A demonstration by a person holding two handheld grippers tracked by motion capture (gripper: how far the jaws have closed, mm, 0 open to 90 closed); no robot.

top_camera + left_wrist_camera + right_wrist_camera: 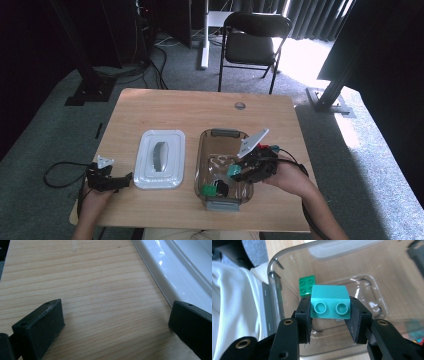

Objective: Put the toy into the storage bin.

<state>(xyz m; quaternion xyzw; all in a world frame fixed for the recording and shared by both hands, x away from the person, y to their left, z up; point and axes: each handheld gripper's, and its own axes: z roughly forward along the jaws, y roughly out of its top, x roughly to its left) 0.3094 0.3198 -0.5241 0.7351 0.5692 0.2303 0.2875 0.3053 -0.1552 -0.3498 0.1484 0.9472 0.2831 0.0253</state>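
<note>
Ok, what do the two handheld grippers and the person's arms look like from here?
Both grippers, left gripper and right gripper, are black, each with two blocky black jaws. The right one shows brass-coloured screw holes and a grey three-cornered plate on top; the left has a smaller one. Black cables trail from each. The forearms are bare, no sleeves.

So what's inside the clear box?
Inside the clear box lie a green brick and something black beside it. The right gripper holds a teal brick over it, covering part of the floor.
</note>
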